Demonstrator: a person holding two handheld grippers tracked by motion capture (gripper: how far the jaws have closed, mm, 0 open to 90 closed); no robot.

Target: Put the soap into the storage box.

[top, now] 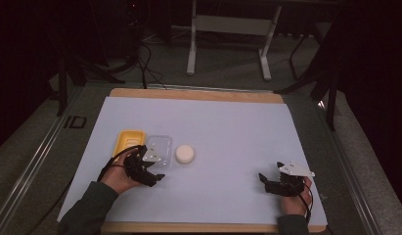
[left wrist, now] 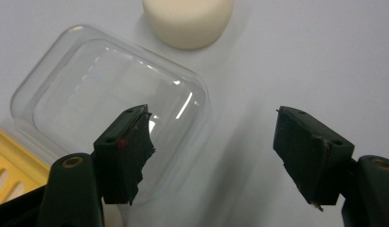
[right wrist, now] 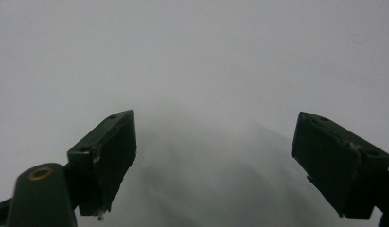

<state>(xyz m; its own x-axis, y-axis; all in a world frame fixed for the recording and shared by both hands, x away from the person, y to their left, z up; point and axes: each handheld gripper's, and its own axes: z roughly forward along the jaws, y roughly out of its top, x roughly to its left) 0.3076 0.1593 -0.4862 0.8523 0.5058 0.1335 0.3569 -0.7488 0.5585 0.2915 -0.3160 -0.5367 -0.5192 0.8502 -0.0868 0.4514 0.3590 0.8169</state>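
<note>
White table sheet [top: 228, 127]: left gripper [left wrist: 211, 142] gapes empty over clear lid [left wrist: 88, 90]; right gripper [right wrist: 216, 151] gapes empty.

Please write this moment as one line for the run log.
left gripper: open, nothing held, over clear lid | right gripper: open, over bare sheet | yellow tray, white puck: on sheet

Wooden table [top: 198, 94] covered by white paper sheet [top: 237, 132]. On the sheet: yellow plastic tray [top: 126, 140], clear plastic lid [top: 161, 147], white round puck [top: 184, 153], in a row.
</note>
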